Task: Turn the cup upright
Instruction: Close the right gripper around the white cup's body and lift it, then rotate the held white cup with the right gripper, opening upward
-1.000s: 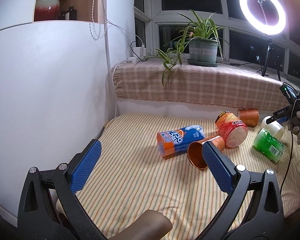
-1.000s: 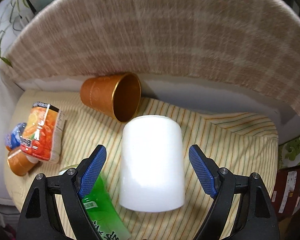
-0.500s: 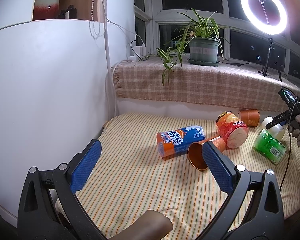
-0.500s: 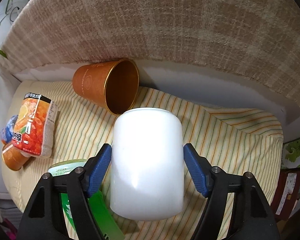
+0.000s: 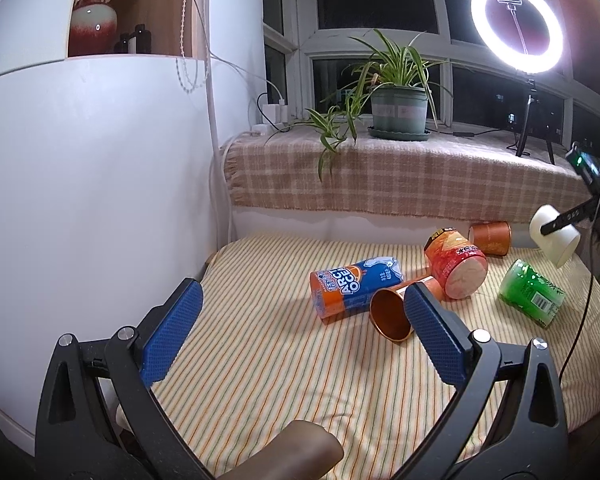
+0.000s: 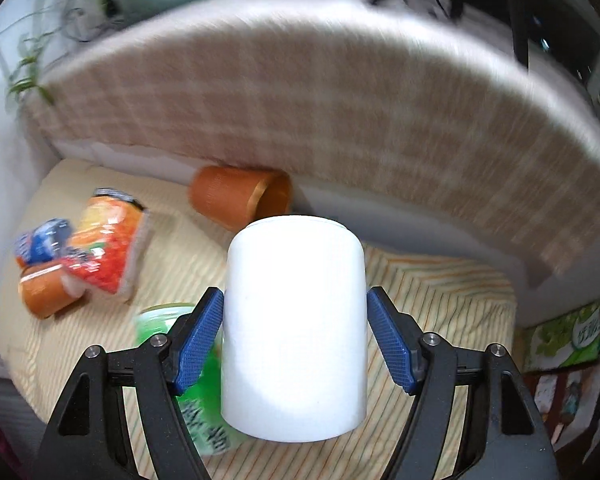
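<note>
My right gripper point(image 6: 295, 336) is shut on a white cup point(image 6: 294, 328), its blue pads point(image 6: 200, 336) pressed on both sides. The cup is lifted off the striped cloth and tilted; it also shows in the left wrist view point(image 5: 554, 236) at the far right, held in the air. My left gripper point(image 5: 300, 336) is open and empty, low over the near part of the striped cloth point(image 5: 260, 360).
Lying on the cloth are a copper cup point(image 5: 392, 314), a blue-orange can point(image 5: 354, 284), a red snack tub point(image 5: 456, 264), a green bottle point(image 5: 530, 292) and a second copper cup point(image 5: 490, 236). A checked ledge point(image 5: 400, 176) with a potted plant point(image 5: 398, 108) stands behind.
My right gripper closed on the white cup, then lifted it off the cloth and tilted it. The left gripper has stayed put.
</note>
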The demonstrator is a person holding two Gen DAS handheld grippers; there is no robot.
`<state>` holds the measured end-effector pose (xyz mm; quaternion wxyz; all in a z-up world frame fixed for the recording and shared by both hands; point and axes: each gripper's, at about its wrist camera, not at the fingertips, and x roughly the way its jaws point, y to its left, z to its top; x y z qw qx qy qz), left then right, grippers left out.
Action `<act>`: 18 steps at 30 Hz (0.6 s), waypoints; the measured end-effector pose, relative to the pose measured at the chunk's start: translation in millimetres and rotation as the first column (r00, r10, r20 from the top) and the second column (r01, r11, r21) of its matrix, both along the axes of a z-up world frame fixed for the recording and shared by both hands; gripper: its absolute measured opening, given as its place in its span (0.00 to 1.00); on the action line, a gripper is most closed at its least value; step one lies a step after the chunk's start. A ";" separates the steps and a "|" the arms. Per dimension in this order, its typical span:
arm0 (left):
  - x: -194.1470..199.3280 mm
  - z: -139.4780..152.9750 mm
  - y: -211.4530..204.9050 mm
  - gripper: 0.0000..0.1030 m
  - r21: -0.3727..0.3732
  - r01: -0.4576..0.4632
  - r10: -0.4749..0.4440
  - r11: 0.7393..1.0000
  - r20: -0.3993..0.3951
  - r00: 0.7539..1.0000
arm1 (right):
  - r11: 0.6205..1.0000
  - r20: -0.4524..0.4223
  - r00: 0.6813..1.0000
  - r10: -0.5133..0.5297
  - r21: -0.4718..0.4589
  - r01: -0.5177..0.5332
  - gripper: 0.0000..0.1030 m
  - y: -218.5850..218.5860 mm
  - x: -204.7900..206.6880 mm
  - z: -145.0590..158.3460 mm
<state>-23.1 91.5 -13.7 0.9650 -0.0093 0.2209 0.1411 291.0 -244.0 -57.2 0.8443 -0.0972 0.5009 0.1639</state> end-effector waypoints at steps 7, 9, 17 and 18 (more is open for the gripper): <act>-6.8 2.9 -0.2 0.99 0.007 0.026 -0.026 1.000 0.003 1.000 | 0.980 0.098 0.975 0.198 0.007 -0.200 0.71 45.7 -53.0 38.3; -8.7 2.8 -2.5 0.99 0.016 0.040 -0.040 0.999 -0.002 0.999 | 0.964 0.106 0.959 0.264 -0.001 -0.265 0.71 54.6 -71.5 39.3; -14.5 -1.9 -8.0 0.99 0.036 0.073 -0.072 0.997 -0.032 0.997 | 0.868 0.078 0.865 0.496 -0.062 -0.493 0.71 98.3 -123.8 28.1; -15.1 -2.8 -7.6 0.99 0.031 0.078 -0.077 0.996 -0.036 0.996 | 0.857 0.070 0.855 0.515 -0.060 -0.511 0.71 104.6 -127.7 23.3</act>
